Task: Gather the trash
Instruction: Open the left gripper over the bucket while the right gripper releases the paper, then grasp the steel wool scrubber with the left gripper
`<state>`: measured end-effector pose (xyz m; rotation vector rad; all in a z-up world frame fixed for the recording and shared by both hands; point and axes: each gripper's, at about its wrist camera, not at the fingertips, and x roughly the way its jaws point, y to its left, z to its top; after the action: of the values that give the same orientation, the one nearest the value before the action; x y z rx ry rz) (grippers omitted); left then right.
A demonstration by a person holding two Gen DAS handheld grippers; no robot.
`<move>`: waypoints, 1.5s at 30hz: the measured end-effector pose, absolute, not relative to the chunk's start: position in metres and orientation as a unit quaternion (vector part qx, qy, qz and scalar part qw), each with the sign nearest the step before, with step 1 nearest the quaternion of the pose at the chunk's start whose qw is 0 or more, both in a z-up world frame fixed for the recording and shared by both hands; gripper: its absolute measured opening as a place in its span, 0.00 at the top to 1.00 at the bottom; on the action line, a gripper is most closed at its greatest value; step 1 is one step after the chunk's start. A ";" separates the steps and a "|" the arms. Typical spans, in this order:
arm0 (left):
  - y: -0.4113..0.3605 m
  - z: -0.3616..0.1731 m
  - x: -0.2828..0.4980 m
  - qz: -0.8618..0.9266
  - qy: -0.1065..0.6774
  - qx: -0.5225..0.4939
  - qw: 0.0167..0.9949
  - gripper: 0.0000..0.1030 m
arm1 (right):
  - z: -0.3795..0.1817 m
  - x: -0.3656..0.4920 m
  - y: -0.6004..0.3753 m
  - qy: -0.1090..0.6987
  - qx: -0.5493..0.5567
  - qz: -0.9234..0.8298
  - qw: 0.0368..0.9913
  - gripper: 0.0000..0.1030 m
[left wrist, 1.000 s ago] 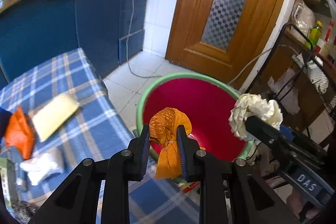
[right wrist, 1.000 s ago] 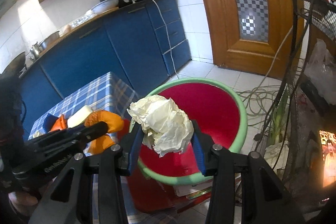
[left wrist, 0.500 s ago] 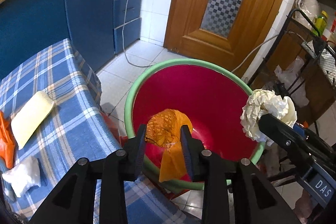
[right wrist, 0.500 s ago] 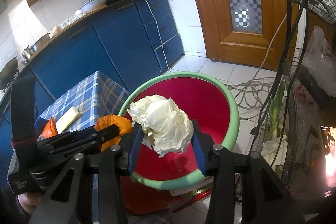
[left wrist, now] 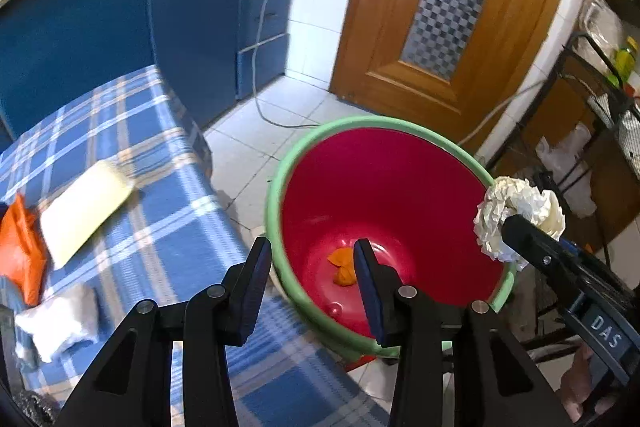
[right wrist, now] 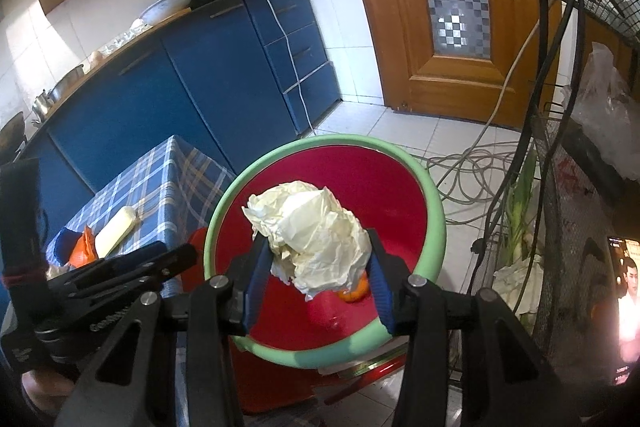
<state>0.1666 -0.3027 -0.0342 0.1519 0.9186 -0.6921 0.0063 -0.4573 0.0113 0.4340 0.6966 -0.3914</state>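
- Left gripper (left wrist: 312, 259) above the near rim of the red plastic bucket with a pale green rim (left wrist: 276, 187); jaws opening, nothing between the pads.
- Orange crumpled wrapper (left wrist: 343, 267) lying loose on the red bottom of the bucket, seen between the black fingers (left wrist: 256, 279) but well below them.
- Right gripper (right wrist: 316, 259) over the same bucket, pinching the crumpled ball of white paper (right wrist: 312, 239) between its blue pads; wad bulging above and below the jaws.
- Same paper ball at the right edge of the left wrist view, just past the green rim, on the tip of the other tool.
- Blue and white checked tablecloth (left wrist: 160, 195) on the table beside the bucket, touching or nearly touching its side.
- On the cloth: flat pale yellow packet (left wrist: 84, 207), bright orange pouch (left wrist: 20, 243) beside it, crumpled white wrapper (left wrist: 60, 319) nearer the camera.
- Blue kitchen cabinets (left wrist: 120, 19) behind the table, wooden door with patterned glass (left wrist: 452, 7) beyond the bucket.
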 end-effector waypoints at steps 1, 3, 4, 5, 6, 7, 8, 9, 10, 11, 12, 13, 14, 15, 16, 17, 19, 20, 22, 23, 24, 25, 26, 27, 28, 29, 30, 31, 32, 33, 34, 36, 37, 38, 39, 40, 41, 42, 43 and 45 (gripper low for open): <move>-0.300 -0.033 0.167 -0.324 0.434 0.070 0.838 0.57 | 0.011 0.008 -0.458 0.338 0.209 -0.189 0.898 0.52; -0.295 -0.031 0.168 -0.316 0.433 0.066 0.842 0.57 | 0.009 0.012 -0.459 0.340 0.209 -0.190 0.897 0.52; -0.292 -0.030 0.169 -0.314 0.432 0.063 0.843 0.57 | 0.008 0.013 -0.458 0.341 0.209 -0.191 0.896 0.51; -0.290 -0.029 0.169 -0.311 0.431 0.061 0.845 0.57 | 0.007 0.015 -0.459 0.344 0.210 -0.193 0.895 0.50; -0.287 -0.027 0.169 -0.309 0.431 0.058 0.846 0.57 | 0.006 0.017 -0.460 0.347 0.212 -0.191 0.893 0.46; -0.286 -0.026 0.169 -0.307 0.430 0.057 0.847 0.57 | 0.005 0.018 -0.460 0.350 0.216 -0.189 0.892 0.39; -0.283 -0.023 0.169 -0.305 0.428 0.053 0.849 0.57 | 0.005 0.018 -0.460 0.350 0.219 -0.188 0.891 0.35; -0.281 -0.022 0.169 -0.304 0.427 0.051 0.850 0.57 | 0.005 0.017 -0.460 0.348 0.220 -0.187 0.892 0.30; -0.279 -0.020 0.168 -0.303 0.425 0.049 0.852 0.57 | 0.006 0.016 -0.459 0.345 0.221 -0.187 0.893 0.28; -0.277 -0.018 0.168 -0.301 0.424 0.047 0.853 0.57 | 0.007 0.015 -0.458 0.343 0.221 -0.185 0.894 0.27; -0.273 -0.015 0.167 -0.299 0.421 0.044 0.855 0.57 | 0.008 0.014 -0.457 0.342 0.221 -0.184 0.895 0.26; -0.270 -0.013 0.167 -0.298 0.420 0.042 0.856 0.57 | 0.010 0.013 -0.456 0.339 0.222 -0.183 0.896 0.25; -0.268 -0.011 0.166 -0.297 0.419 0.040 0.857 0.57 | 0.011 0.012 -0.455 0.337 0.223 -0.182 0.896 0.25; -0.263 -0.008 0.165 -0.295 0.417 0.038 0.859 0.57 | 0.013 0.010 -0.454 0.334 0.224 -0.180 0.897 0.25; -0.261 -0.006 0.164 -0.294 0.416 0.036 0.860 0.57 | 0.015 0.009 -0.453 0.332 0.225 -0.179 0.898 0.25; -0.256 -0.003 0.162 -0.292 0.415 0.033 0.861 0.57 | 0.017 0.007 -0.451 0.330 0.225 -0.178 0.899 0.25; -0.247 0.001 0.160 -0.287 0.413 0.029 0.864 0.57 | 0.022 0.004 -0.447 0.325 0.226 -0.174 0.902 0.24; -0.243 0.003 0.158 -0.284 0.412 0.026 0.865 0.57 | 0.024 0.003 -0.444 0.323 0.225 -0.172 0.903 0.24; -0.233 0.007 0.155 -0.278 0.410 0.022 0.869 0.57 | 0.029 0.001 -0.437 0.319 0.224 -0.165 0.906 0.24; -0.230 0.008 0.155 -0.275 0.409 0.021 0.870 0.57 | 0.030 0.000 -0.434 0.317 0.223 -0.162 0.908 0.24; -0.224 0.011 0.153 -0.272 0.408 0.017 0.872 0.57 | 0.033 -0.002 -0.431 0.315 0.222 -0.158 0.909 0.24; -0.217 0.013 0.151 -0.268 0.406 0.014 0.873 0.57 | 0.035 -0.003 -0.428 0.314 0.221 -0.155 0.910 0.24; -0.212 0.015 0.150 -0.265 0.405 0.012 0.875 0.57 | 0.037 -0.005 -0.424 0.312 0.220 -0.150 0.912 0.24; -0.206 0.016 0.148 -0.261 0.404 0.009 0.877 0.57 | 0.038 -0.005 -0.420 0.311 0.220 -0.146 0.913 0.24; -0.201 0.018 0.147 -0.258 0.402 0.007 0.878 0.56 | 0.040 -0.006 -0.417 0.310 0.219 -0.143 0.914 0.24; -0.197 0.018 0.145 -0.256 0.402 0.006 0.879 0.56 | 0.041 -0.007 -0.414 0.309 0.218 -0.140 0.915 0.23; -0.189 0.020 0.143 -0.251 0.400 0.003 0.881 0.56 | 0.042 -0.007 -0.411 0.309 0.218 -0.136 0.916 0.23; -0.184 0.021 0.141 -0.247 0.399 0.002 0.883 0.55 | 0.043 -0.008 -0.408 0.309 0.218 -0.134 0.916 0.23; -0.178 0.022 0.140 -0.243 0.398 0.000 0.885 0.54 | 0.044 -0.009 -0.404 0.308 0.217 -0.130 0.917 0.23; -0.172 0.023 0.138 -0.238 0.397 -0.002 0.886 0.53 | 0.045 -0.009 -0.402 0.308 0.217 -0.127 0.917 0.23; -0.167 0.024 0.137 -0.233 0.396 -0.004 0.888 0.52 | 0.046 -0.010 -0.400 0.308 0.216 -0.124 0.918 0.23; -0.155 0.025 0.135 -0.224 0.395 -0.007 0.891 0.52 | 0.047 -0.011 -0.394 0.308 0.215 -0.117 0.919 0.23; -0.151 0.025 0.135 -0.221 0.395 -0.009 0.892 0.52 | 0.047 -0.012 -0.392 0.309 0.214 -0.115 0.920 0.23; -0.143 0.025 0.134 -0.214 0.395 -0.012 0.893 0.52 | 0.047 -0.012 -0.389 0.309 0.213 -0.112 0.920 0.23; -0.137 0.025 0.134 -0.209 0.395 -0.015 0.894 0.52 | 0.047 -0.012 -0.387 0.310 0.213 -0.110 0.920 0.23; -0.133 0.025 0.134 -0.205 0.395 -0.017 0.895 0.52 | 0.047 -0.012 -0.383 0.312 0.212 -0.107 0.920 0.23; -0.125 0.025 0.134 -0.198 0.394 -0.019 0.897 0.52 | 0.047 -0.012 -0.381 0.313 0.211 -0.105 0.920 0.23; -0.121 0.025 0.134 -0.194 0.394 -0.020 0.898 0.52 | 0.046 -0.012 -0.378 0.314 0.211 -0.101 0.920 0.23; -0.114 0.025 0.134 -0.187 0.394 -0.023 0.900 0.52 | 0.046 -0.012 -0.377 0.314 0.210 -0.098 0.921 0.23; -0.103 0.024 0.134 -0.175 0.395 -0.026 0.902 0.52 | 0.046 -0.012 -0.371 0.317 0.208 -0.091 0.921 0.23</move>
<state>0.1338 -0.1026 0.0235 -0.0544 0.8159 -0.3613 -0.0118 -0.3713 0.0458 0.4263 0.6507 -0.1878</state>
